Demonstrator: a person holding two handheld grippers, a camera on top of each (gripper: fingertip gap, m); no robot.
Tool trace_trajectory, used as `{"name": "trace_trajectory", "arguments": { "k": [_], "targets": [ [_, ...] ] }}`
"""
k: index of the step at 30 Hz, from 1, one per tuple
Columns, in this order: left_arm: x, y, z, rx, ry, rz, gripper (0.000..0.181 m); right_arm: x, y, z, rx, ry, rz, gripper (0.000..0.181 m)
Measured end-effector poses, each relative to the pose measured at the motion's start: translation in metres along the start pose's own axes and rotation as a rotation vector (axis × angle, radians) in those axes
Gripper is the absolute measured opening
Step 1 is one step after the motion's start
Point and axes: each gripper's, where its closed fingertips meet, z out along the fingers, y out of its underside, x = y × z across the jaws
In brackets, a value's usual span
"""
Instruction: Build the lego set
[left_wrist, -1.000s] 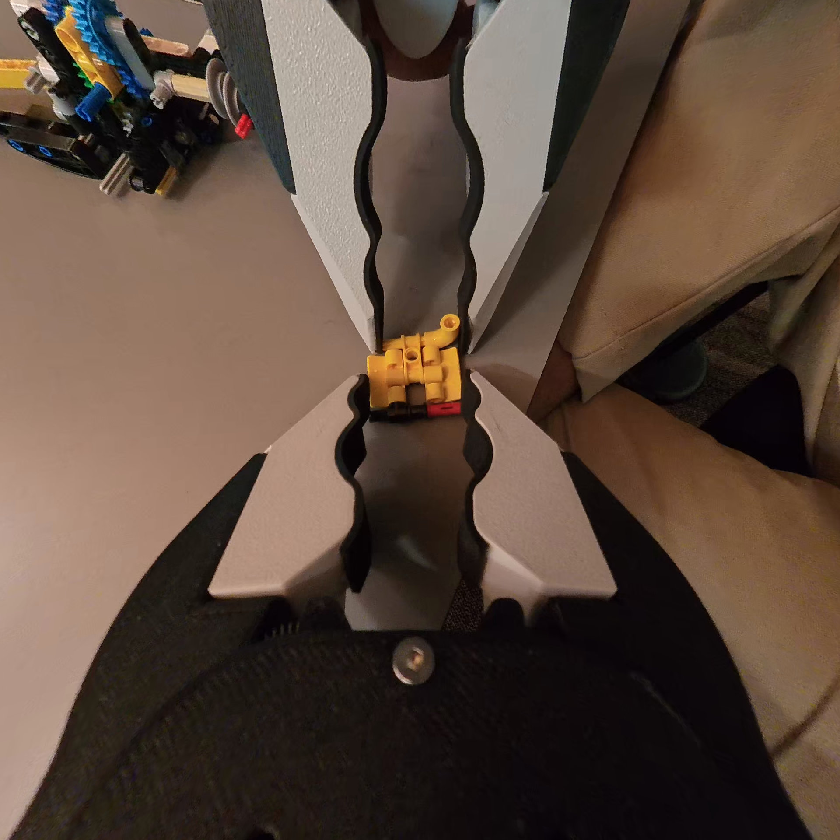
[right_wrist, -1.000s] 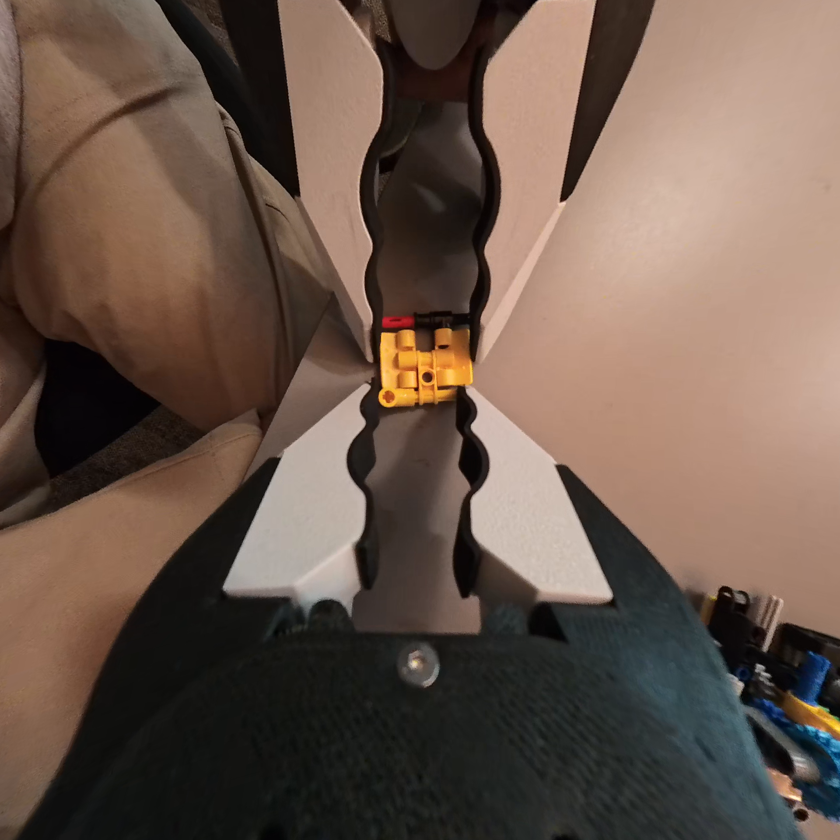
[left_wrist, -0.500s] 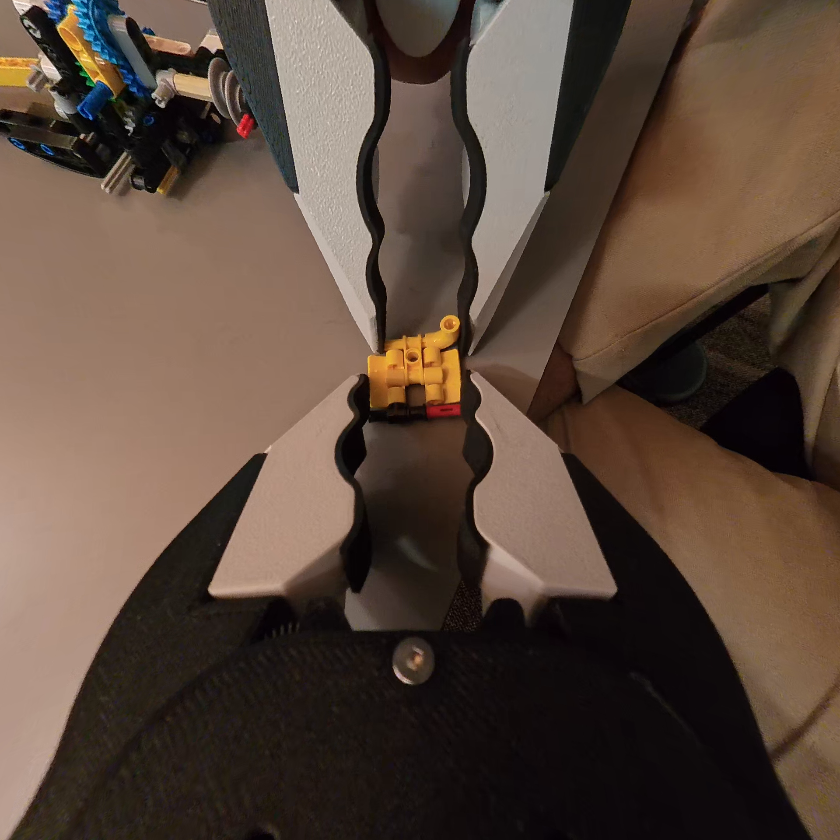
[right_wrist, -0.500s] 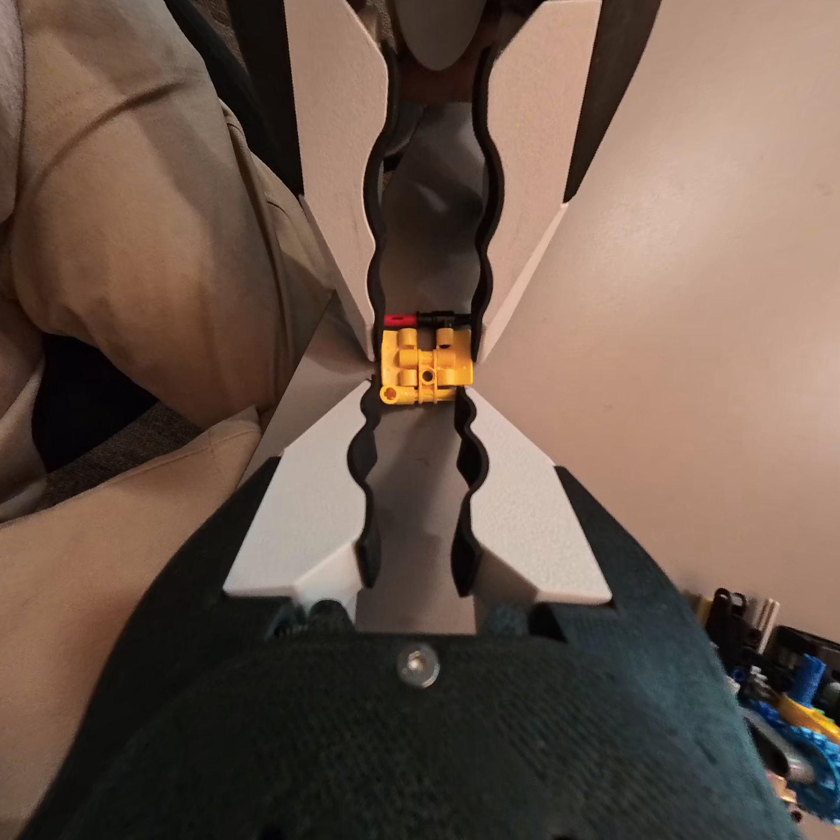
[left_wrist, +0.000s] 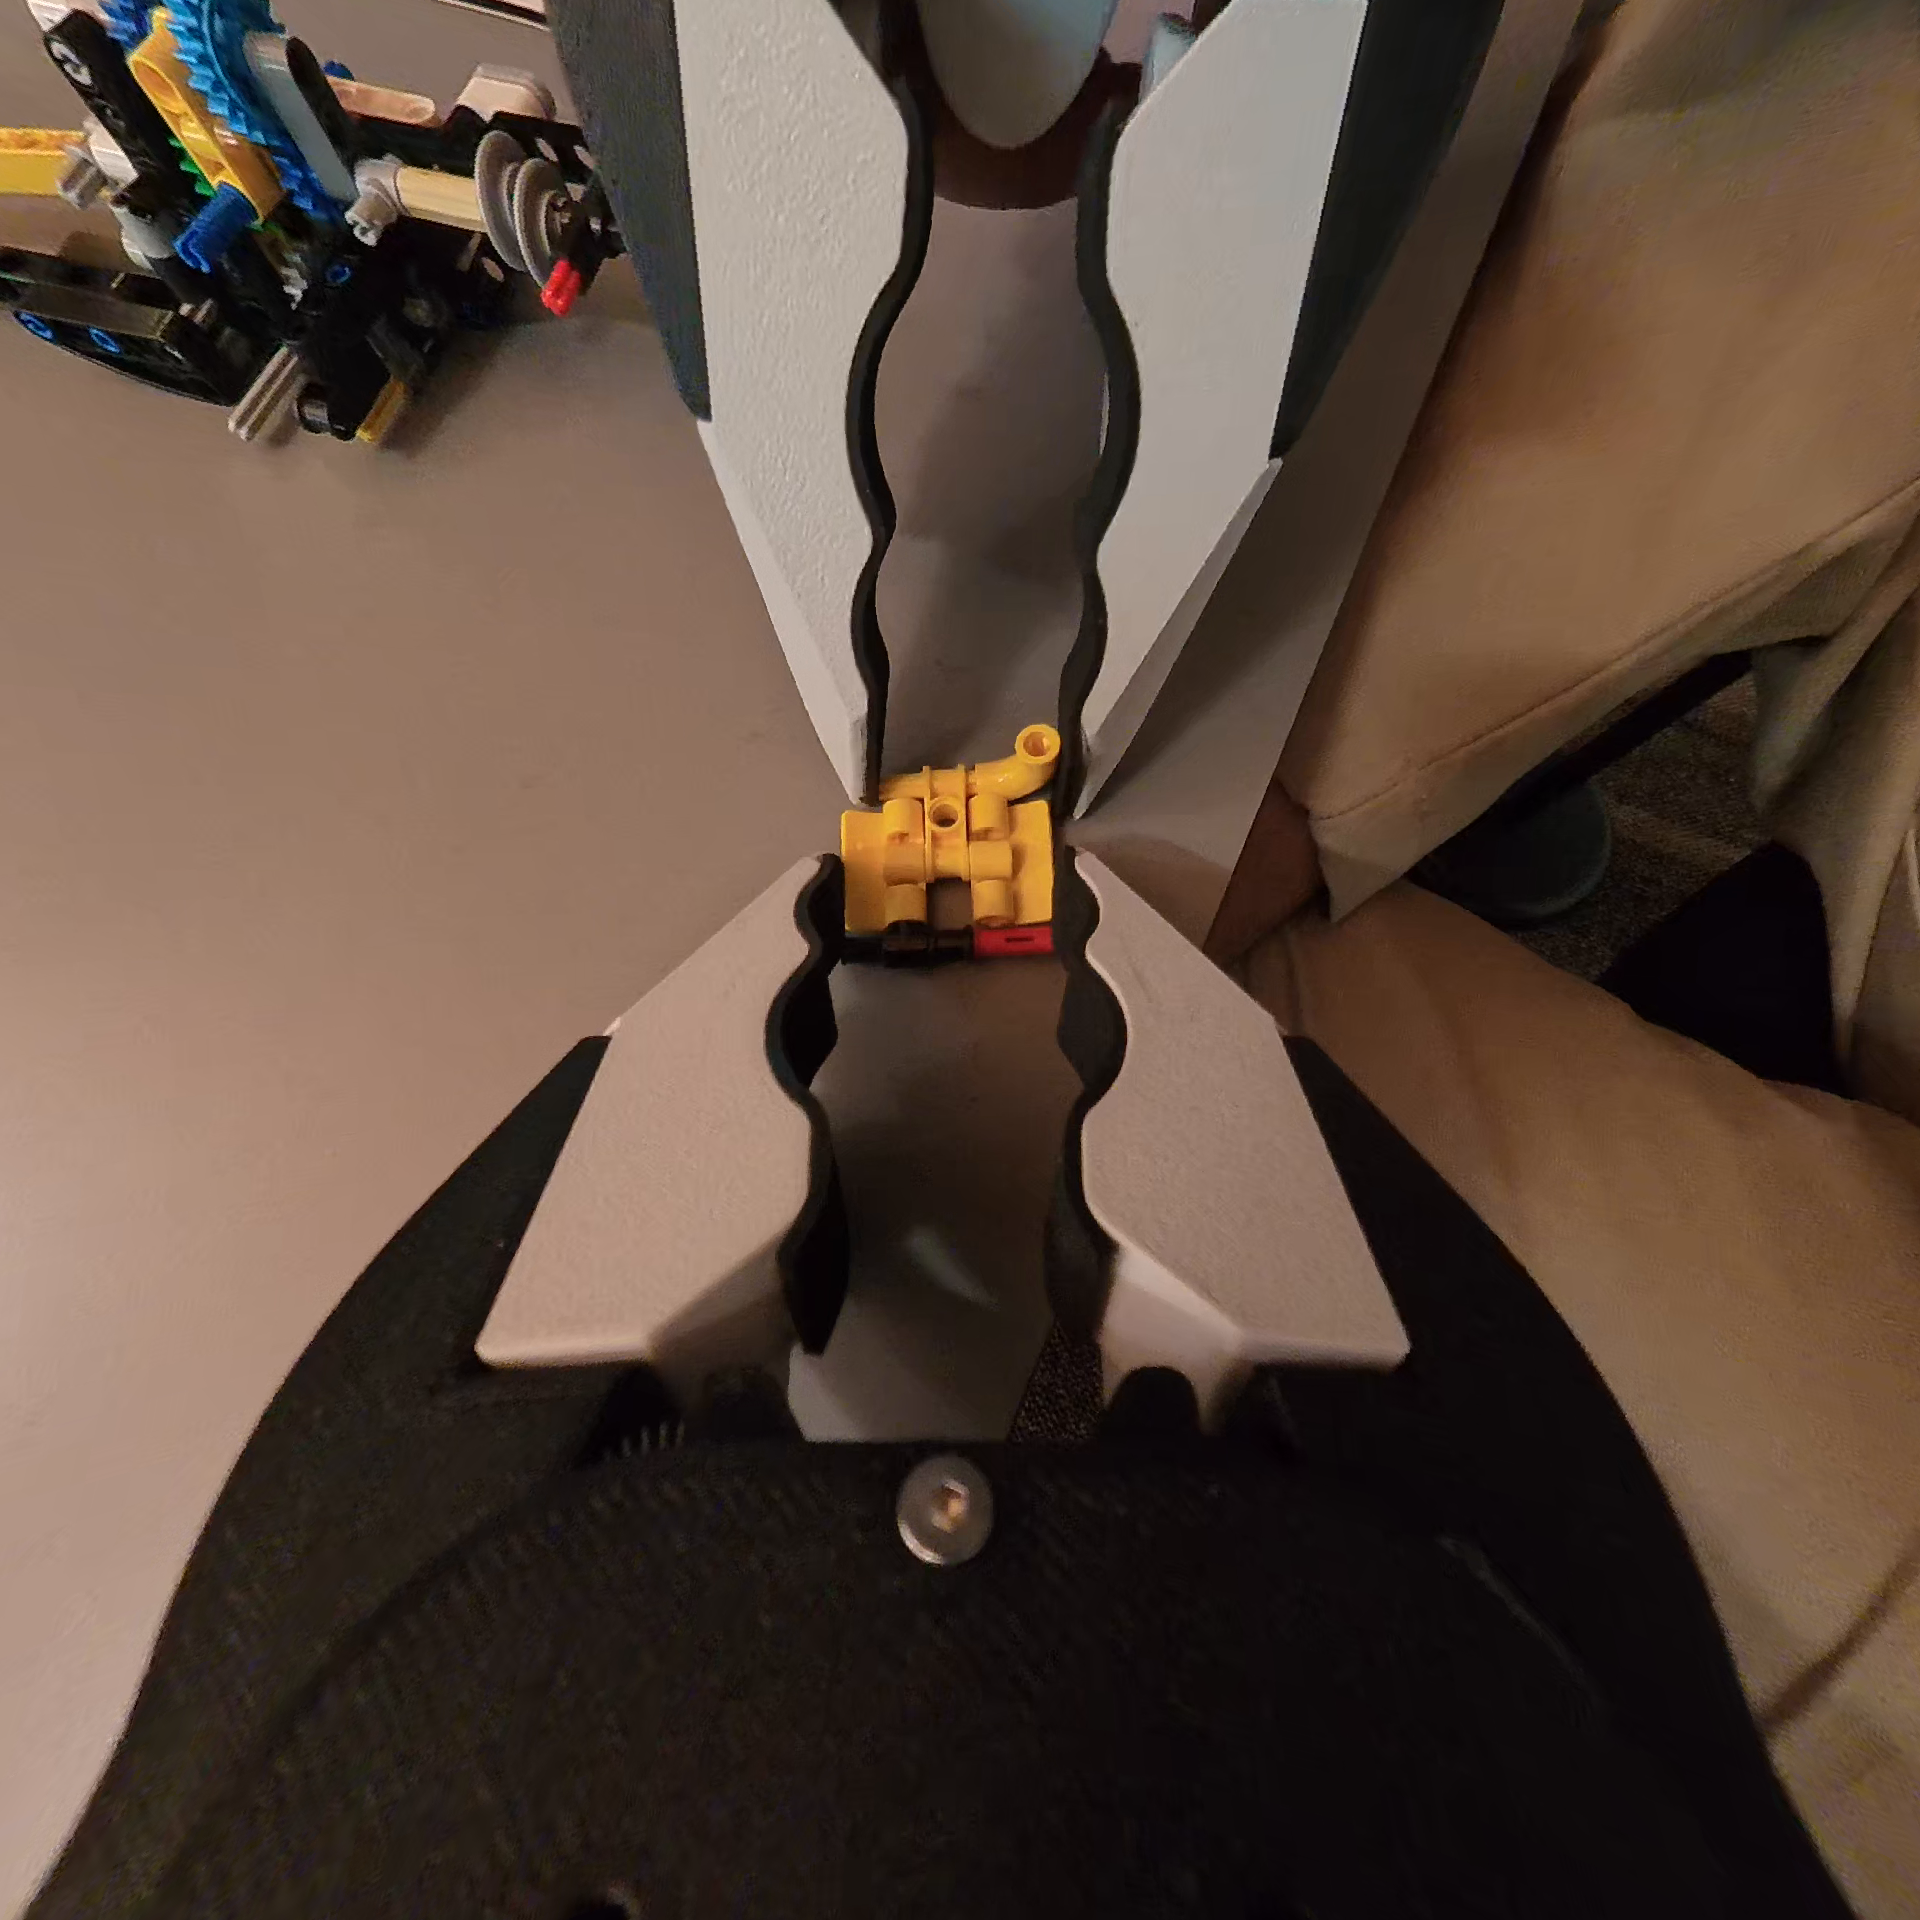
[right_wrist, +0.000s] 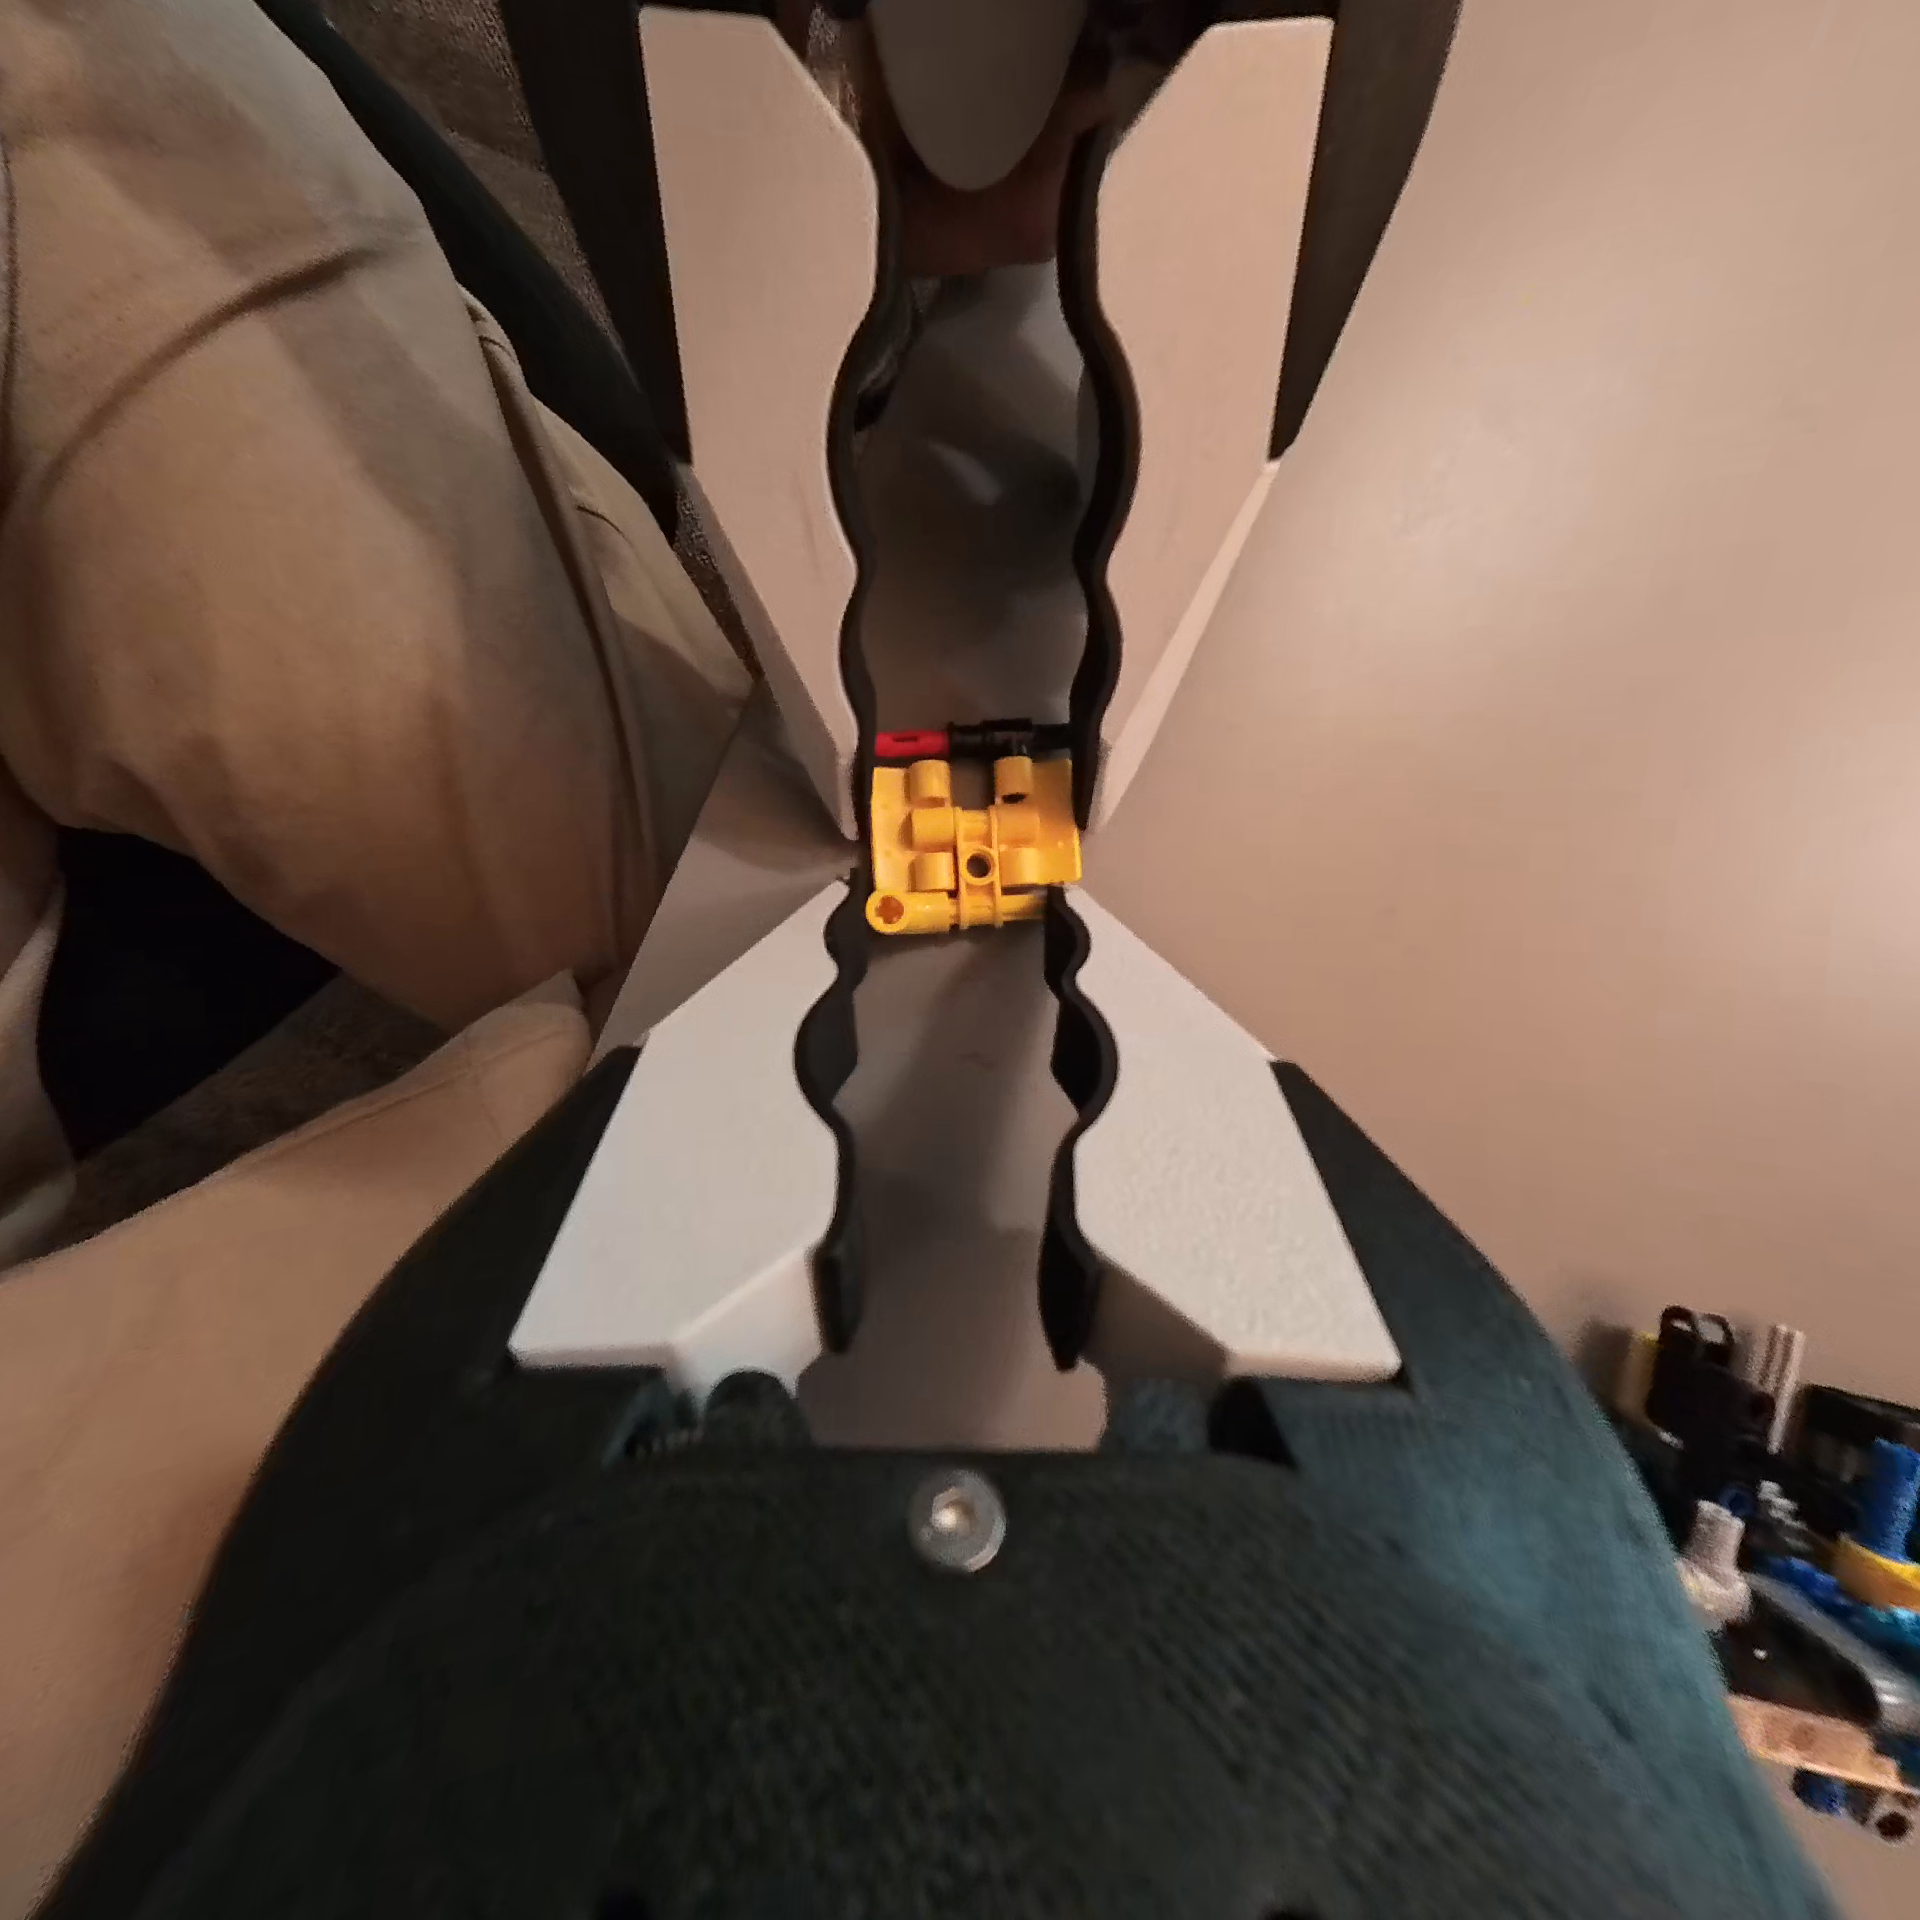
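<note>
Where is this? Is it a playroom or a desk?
Probably a desk or worktable indoors. A plain grey tabletop holds a half-built lego model, a seated person's tan trousers show at its edge, and carpet lies below.

Yellow lego piece (left_wrist: 948, 860), red pin (left_wrist: 1011, 941), black pin (left_wrist: 914, 945), beige table (left_wrist: 312, 727)

A plain, matte grey-beige desk (left_wrist: 312, 831) fills the left of the left wrist view and the right of the right wrist view (right_wrist: 1558, 727). Warm, dim light falls on it in soft gradients. Past its edge lies speckled dark carpet (left_wrist: 1662, 800), with a dark chair part (left_wrist: 1538, 862) and a person's beige clothing (left_wrist: 1558, 416) beside it.
</note>
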Motion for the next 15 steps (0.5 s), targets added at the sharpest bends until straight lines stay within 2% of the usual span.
{"name": "trace_trajectory", "arguments": {
  "k": [6, 8, 15],
  "targets": [
    [0.0, 0.0, 0.0, 0.0, 0.001, 0.002, 0.042, 0.0001, -0.0003, -0.0002, 0.035, 0.001, 0.008, 0.035],
    [0.0, 0.0, 0.0, 0.001, 0.003, 0.002, 0.042, -0.0026, -0.0007, 0.0003, 0.046, -0.019, 0.025, 0.043],
    [-0.0008, -0.0004, 0.0001, 0.002, 0.002, -0.005, 0.042, -0.0003, -0.0002, -0.0004, 0.065, -0.03, 0.034, 0.035]
  ]
}}
